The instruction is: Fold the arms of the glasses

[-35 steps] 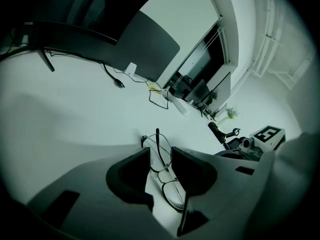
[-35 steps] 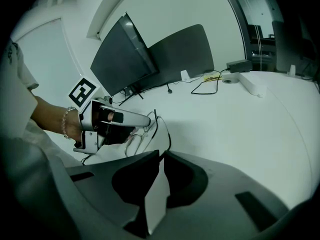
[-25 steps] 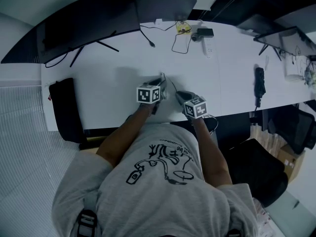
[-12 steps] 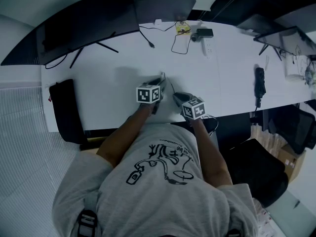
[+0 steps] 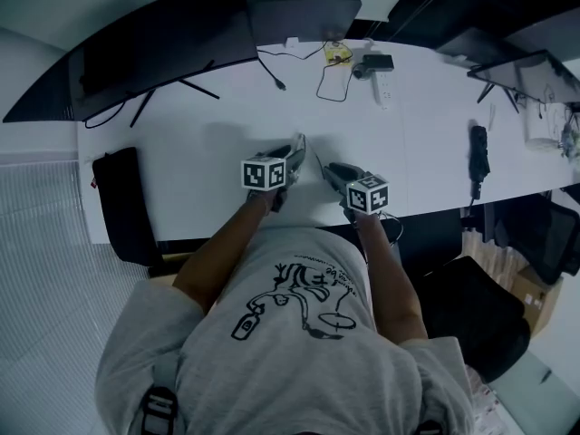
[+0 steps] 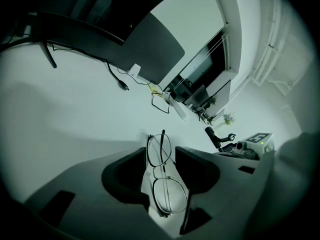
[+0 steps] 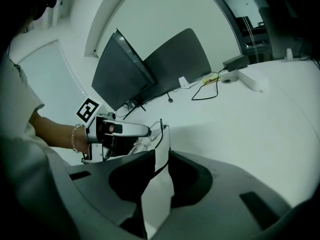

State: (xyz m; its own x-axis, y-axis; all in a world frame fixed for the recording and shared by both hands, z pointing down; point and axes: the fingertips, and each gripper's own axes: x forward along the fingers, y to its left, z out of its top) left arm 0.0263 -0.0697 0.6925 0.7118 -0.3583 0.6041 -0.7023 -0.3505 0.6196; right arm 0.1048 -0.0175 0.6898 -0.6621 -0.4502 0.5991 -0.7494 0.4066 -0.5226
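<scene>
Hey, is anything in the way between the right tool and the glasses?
Nothing visible is. The glasses lie just past the right tool's open jaws. They sit between the left tool's jaws, which have just been opening.

Place: office workstation.
Counter (image 5: 199, 134): long, white, desk-type.
Screens: two dark monitors (image 5: 163, 48) on stands at the counter's far edge.
Wiring: loose cables (image 5: 333, 80), power strip (image 5: 382, 87).
Seating: dark chair (image 5: 471, 311) beside the counter.
</scene>
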